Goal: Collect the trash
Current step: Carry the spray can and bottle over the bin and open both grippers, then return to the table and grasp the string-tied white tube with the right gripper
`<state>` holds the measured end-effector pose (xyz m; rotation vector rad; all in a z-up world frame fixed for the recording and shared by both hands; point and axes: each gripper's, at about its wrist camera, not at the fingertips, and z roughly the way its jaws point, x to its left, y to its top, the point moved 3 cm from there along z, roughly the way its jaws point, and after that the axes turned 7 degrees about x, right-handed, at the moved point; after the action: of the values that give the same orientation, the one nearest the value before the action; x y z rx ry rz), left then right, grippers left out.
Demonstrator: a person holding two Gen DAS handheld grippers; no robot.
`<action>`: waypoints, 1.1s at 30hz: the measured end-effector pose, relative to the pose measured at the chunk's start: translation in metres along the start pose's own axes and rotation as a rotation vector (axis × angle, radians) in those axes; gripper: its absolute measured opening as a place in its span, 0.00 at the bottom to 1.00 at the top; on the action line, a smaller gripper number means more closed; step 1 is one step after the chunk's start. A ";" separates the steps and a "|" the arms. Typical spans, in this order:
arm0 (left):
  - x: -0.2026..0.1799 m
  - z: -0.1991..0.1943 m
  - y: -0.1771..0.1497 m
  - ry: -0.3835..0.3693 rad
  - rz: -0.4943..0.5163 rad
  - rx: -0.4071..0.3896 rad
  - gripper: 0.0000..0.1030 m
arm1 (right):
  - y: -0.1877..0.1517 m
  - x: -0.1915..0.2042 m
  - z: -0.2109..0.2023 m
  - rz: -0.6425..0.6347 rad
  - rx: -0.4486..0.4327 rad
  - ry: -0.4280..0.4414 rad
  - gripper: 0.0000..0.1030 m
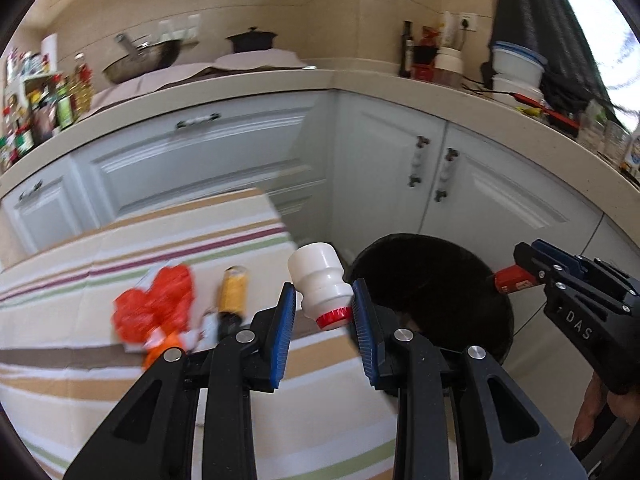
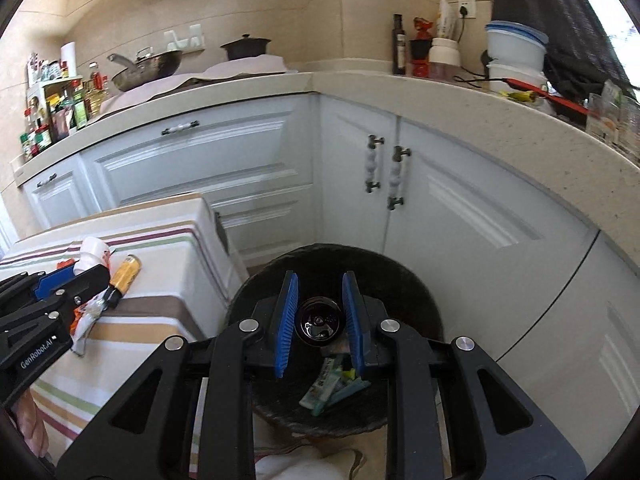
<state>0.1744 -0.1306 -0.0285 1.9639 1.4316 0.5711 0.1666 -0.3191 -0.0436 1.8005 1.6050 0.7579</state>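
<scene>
Past the bench's (image 2: 168, 280) right edge, over the black bin (image 2: 416, 292), the right claw (image 2: 319, 320) is gripping a dark can (image 2: 319, 322) and the left claw (image 1: 324, 312) a white bottle (image 1: 318, 280), so next probably comes releasing both inside.

A: Where's the bin (image 2: 404, 280) from my seat?
B: On floor, right of table (image 1: 100, 392), in front of corner cabinets (image 2: 440, 208).
A: I see wrappers (image 2: 334, 386) in it. Can (image 1: 234, 292) lies on table, bag (image 1: 156, 308) to its left.
</scene>
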 end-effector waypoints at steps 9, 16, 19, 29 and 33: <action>-0.031 0.020 0.016 -0.021 0.035 -0.011 0.29 | 0.004 -0.024 0.008 0.027 -0.012 -0.025 0.22; -0.049 0.045 0.028 -0.026 0.044 -0.029 0.31 | 0.008 -0.040 0.022 0.063 -0.018 -0.035 0.22; -0.057 0.059 0.031 -0.028 0.065 -0.007 0.41 | 0.011 -0.045 0.029 0.082 -0.015 -0.027 0.22; -0.044 0.056 0.031 0.002 0.018 -0.009 0.66 | 0.012 -0.046 0.025 0.093 -0.019 -0.043 0.24; -0.031 0.042 0.026 0.023 0.008 -0.018 0.67 | 0.009 -0.037 0.022 0.100 -0.005 -0.025 0.28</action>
<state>0.2106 -0.1757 -0.0389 1.9562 1.4285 0.6103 0.1850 -0.3576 -0.0520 1.8901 1.5053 0.7810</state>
